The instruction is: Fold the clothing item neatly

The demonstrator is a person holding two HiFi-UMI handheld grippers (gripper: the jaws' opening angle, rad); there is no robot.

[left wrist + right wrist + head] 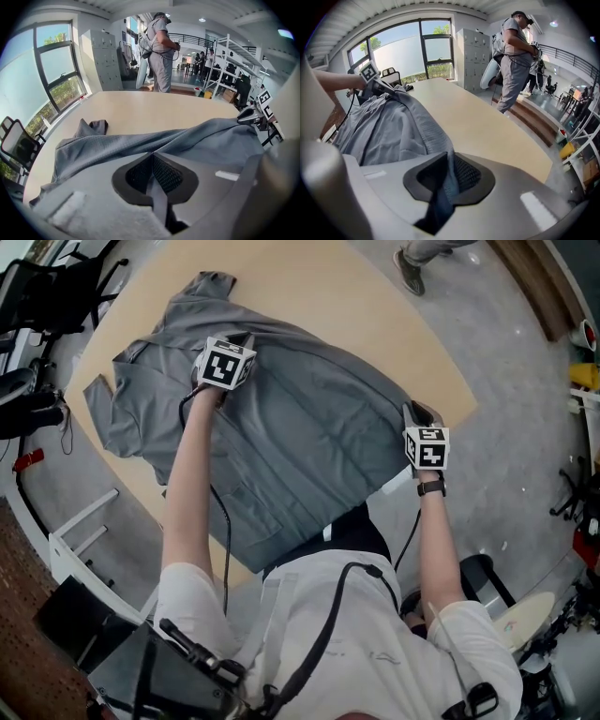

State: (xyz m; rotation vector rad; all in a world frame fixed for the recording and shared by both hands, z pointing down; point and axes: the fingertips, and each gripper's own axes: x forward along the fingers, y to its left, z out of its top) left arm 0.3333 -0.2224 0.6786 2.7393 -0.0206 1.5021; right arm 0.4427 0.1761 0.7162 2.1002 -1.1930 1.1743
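A grey shirt (pixel 309 437) lies spread over the light wooden table (pixel 309 287), with a sleeve hanging off the left edge. My left gripper (pixel 246 337) is down on the shirt's upper left part, near the shoulder. In the left gripper view that gripper (pixel 152 155) is shut on a raised fold of the grey cloth (pixel 211 136). My right gripper (pixel 413 411) is at the shirt's right edge. In the right gripper view it (pixel 449 161) is shut on the edge of the cloth (pixel 389 126), which runs down between the pads.
A person (pixel 161 47) stands at the table's far side; their shoe (pixel 408 268) shows at the top of the head view. Black chairs (pixel 37 296) and a white frame (pixel 84 526) are at the left. Metal shelves (pixel 234 61) stand beyond the table.
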